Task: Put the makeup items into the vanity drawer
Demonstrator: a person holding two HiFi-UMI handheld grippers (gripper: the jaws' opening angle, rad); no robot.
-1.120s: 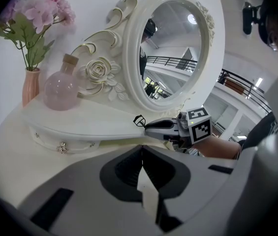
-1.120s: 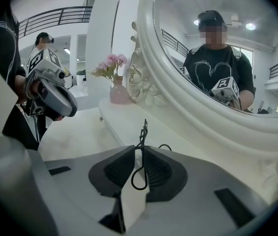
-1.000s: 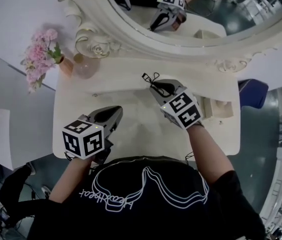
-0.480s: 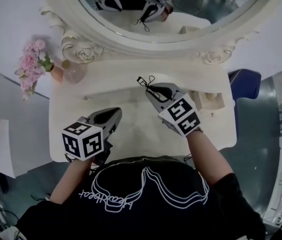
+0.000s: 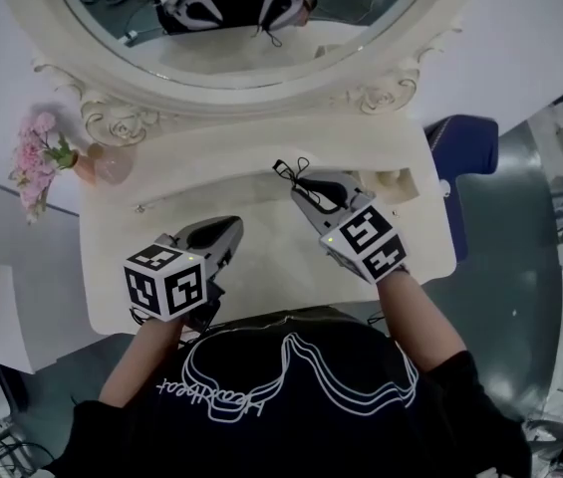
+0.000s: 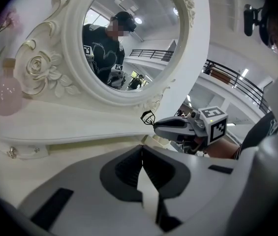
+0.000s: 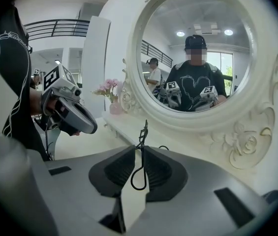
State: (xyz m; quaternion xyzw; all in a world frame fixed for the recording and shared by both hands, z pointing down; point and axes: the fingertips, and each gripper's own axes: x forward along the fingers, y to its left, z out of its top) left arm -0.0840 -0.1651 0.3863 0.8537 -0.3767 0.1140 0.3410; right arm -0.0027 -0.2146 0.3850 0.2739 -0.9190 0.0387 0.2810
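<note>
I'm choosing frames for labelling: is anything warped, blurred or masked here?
Head view: sharp, evenly lit, mild wide-angle warp. Left gripper view: heavy fisheye, dark corners, left gripper soft. Right gripper view: same fisheye, eyelash curler crisp. Both gripper views: mosaic over the mirrored face.

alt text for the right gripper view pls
The right gripper pinches a black eyelash curler between its jaws above a cream vanity top. An ornate oval mirror fills the background, and the left gripper hovers beside it.
</note>
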